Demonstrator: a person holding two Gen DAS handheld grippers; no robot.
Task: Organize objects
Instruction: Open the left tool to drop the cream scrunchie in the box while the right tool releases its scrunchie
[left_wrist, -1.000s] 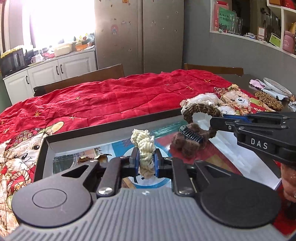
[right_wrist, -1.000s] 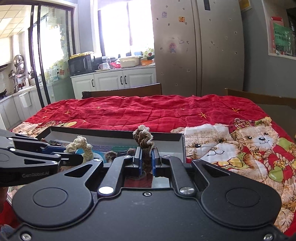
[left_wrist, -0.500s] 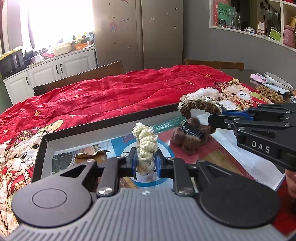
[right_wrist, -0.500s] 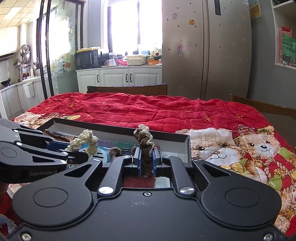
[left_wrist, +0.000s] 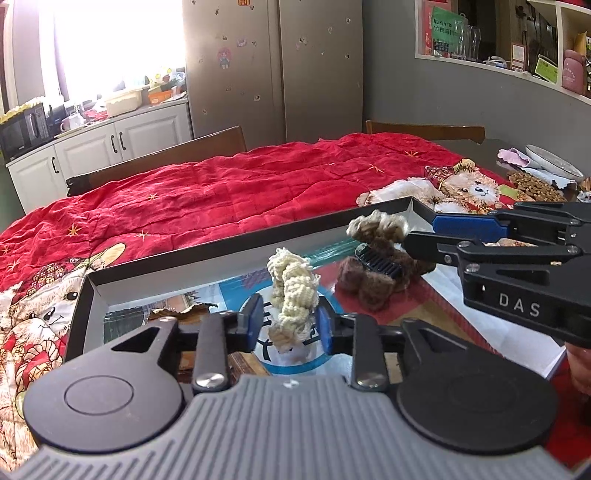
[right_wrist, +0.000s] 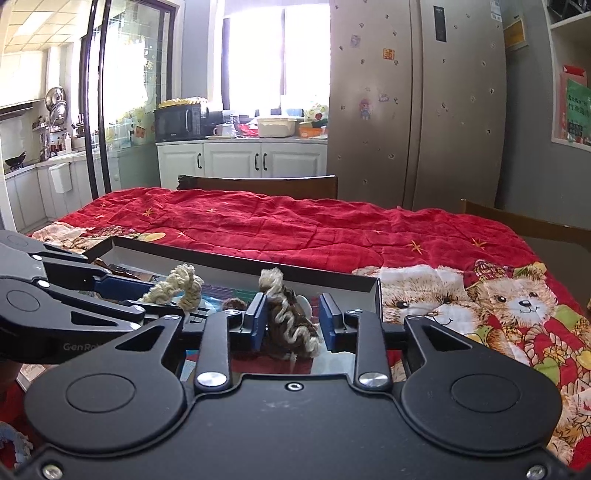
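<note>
A shallow black-rimmed box (left_wrist: 221, 247) lies on the red quilt. In the left wrist view my left gripper (left_wrist: 287, 325) is open, its blue pads apart on both sides of a cream braided rope piece (left_wrist: 293, 291) that stands between them over the box floor. In the right wrist view my right gripper (right_wrist: 293, 323) is open around a brown and beige rope piece (right_wrist: 288, 321). The brown piece also shows in the left wrist view (left_wrist: 373, 280), lying in the box beside the right gripper. The cream piece also shows in the right wrist view (right_wrist: 177, 286).
The red teddy-bear quilt (right_wrist: 295, 225) covers the table. Wooden chair backs (right_wrist: 258, 184) stand at the far edge. A plate (left_wrist: 550, 162) and a pile of nuts (left_wrist: 532, 182) sit at the far right. Printed paper lines the box floor.
Both grippers have opened. Each was shut on its rope piece; now the pads stand apart and both pieces sit loose between them in the box.
</note>
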